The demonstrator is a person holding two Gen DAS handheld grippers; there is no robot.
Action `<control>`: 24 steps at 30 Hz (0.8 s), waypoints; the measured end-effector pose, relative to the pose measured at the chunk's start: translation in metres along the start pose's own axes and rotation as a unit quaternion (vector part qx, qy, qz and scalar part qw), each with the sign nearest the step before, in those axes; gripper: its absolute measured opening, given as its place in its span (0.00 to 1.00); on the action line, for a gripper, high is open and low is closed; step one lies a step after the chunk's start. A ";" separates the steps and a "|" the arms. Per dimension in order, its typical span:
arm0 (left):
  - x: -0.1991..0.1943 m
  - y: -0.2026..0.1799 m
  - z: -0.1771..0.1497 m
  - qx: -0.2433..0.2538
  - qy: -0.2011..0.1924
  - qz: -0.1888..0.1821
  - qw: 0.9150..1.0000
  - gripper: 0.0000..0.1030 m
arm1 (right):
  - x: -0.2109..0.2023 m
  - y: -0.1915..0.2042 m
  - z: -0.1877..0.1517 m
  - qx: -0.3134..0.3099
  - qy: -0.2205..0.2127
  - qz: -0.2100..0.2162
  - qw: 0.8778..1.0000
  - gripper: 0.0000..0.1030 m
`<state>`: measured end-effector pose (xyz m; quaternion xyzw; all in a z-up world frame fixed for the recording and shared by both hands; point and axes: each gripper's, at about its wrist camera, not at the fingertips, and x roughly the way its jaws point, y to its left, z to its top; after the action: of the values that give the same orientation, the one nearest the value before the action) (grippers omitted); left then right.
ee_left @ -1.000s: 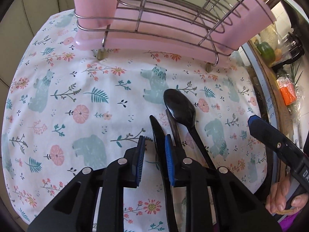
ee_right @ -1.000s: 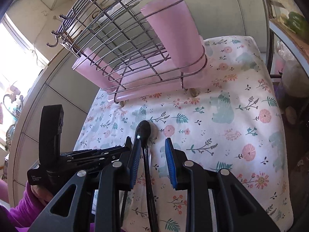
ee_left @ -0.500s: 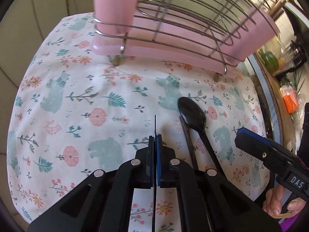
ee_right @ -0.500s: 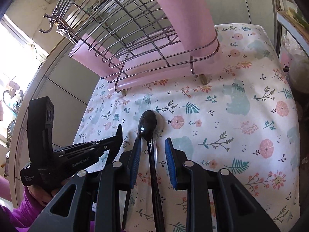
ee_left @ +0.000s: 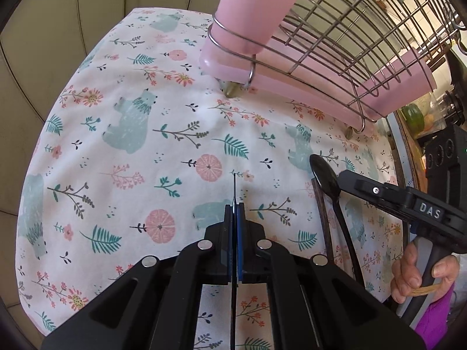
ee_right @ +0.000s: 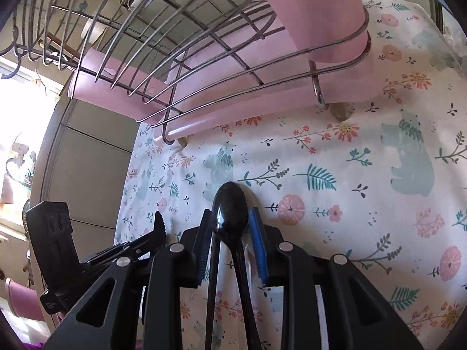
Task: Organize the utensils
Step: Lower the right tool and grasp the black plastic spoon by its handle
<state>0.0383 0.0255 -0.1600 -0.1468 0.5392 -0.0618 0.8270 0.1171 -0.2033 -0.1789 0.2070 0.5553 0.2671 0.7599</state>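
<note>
Knife (ee_left: 234,192) blade sits clamped edge-on in my left tool (ee_left: 235,218), its jaws closed tight on it above the flowered cloth (ee_left: 140,151) on the table. My right tool (ee_right: 230,227) stands half open, straddling the black spoon (ee_right: 230,207) lying on the cloth, pads not pressing it. Beside the spoon lies a dark stick (ee_left: 322,213). Beyond stands the wire rack (ee_left: 344,38) on its pink tray (ee_left: 306,90).

Beige tiled wall (ee_left: 58,29), bright window (ee_right: 17,102) beside
</note>
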 end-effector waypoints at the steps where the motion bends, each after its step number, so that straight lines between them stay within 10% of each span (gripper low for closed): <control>1: 0.000 0.001 0.000 0.000 0.000 -0.001 1.000 0.01 | 0.003 0.000 0.001 0.003 0.002 -0.003 1.000 0.26; 8: 0.000 0.004 -0.001 -0.003 -0.002 -0.007 1.000 0.01 | 0.006 0.000 -0.002 0.006 -0.011 0.018 1.000 0.00; 13: 0.000 0.003 0.001 -0.003 -0.004 -0.007 1.000 0.01 | -0.013 -0.001 -0.004 -0.002 -0.040 0.006 0.999 0.00; 16: -0.002 0.003 0.002 0.000 -0.007 -0.007 1.000 0.01 | -0.018 0.008 -0.006 -0.023 -0.049 -0.013 0.998 0.10; 18: -0.002 0.002 0.002 0.000 -0.006 -0.009 1.000 0.01 | -0.016 0.020 -0.008 -0.049 -0.043 -0.014 0.998 0.37; 24: -0.002 0.001 0.000 0.002 -0.004 -0.013 1.000 0.01 | 0.007 0.059 -0.021 -0.149 -0.024 -0.073 0.986 0.42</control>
<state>0.0377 0.0271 -0.1586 -0.1524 0.5339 -0.0728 0.8285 0.0879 -0.1532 -0.1541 0.0568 0.5050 0.2854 0.8126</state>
